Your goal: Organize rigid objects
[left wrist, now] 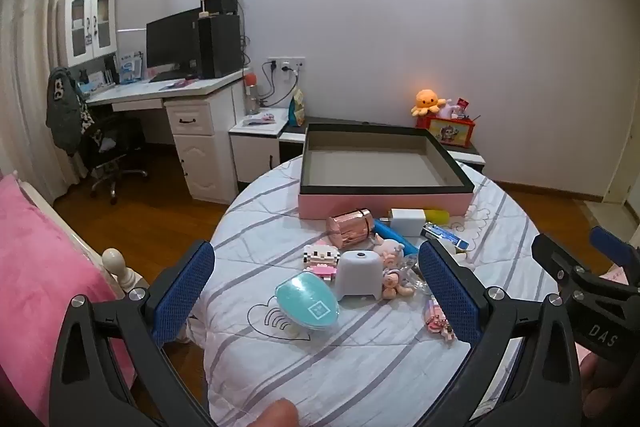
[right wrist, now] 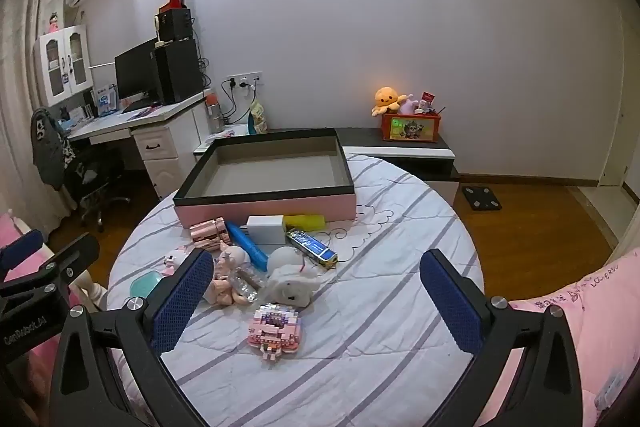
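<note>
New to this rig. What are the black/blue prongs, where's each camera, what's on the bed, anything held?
No robot arm here: a person holds a two-finger gripper in each hand, with a fisheye camera on each looking along its fingers. One picture is from the left gripper, the other from the right gripper. The blue prongs are the finger pads. Both grippers are open and hold nothing. On the striped bed cover stands an empty pink box. In front of it lie small items: a rose-gold cylinder, a white charger, a teal oval case, a pink block toy and soft toys.
</note>
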Demonstrator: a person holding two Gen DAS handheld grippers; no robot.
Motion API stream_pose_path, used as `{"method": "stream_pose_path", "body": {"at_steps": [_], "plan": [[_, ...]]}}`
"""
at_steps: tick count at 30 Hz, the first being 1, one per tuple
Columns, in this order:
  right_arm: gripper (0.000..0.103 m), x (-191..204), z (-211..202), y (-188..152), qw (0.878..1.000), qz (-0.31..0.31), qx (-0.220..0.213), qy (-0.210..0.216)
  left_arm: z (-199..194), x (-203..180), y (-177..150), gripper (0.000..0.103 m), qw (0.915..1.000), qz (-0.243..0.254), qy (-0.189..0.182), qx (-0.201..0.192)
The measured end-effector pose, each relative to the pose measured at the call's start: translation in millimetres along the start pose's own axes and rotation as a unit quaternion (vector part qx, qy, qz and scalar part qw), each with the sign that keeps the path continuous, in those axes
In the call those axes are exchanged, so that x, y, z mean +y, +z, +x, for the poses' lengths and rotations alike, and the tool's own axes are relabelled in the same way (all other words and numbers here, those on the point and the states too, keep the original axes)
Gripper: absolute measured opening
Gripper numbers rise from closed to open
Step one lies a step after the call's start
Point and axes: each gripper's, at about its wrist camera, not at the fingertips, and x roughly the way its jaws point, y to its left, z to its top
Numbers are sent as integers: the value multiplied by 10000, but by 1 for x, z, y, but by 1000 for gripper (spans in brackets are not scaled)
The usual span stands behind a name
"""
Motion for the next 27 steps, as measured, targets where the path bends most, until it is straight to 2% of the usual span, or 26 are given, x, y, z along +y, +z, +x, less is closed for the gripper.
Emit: {"method": "stream_pose_path", "body": {"at_steps": [6,16,27], "plan": [[103,3,0,0,10000,-19,-19,-25,1,-3,2,103,9999,-18,-105,-31],[103,-1,-5,6,9999,19,-84,-77,-6,-2,5,103,9993,-55,-179,-314],[103,-1,2,6,10000,-1,-36,-42,-1,1,4,103,9994,-102,-159,-275]]}}
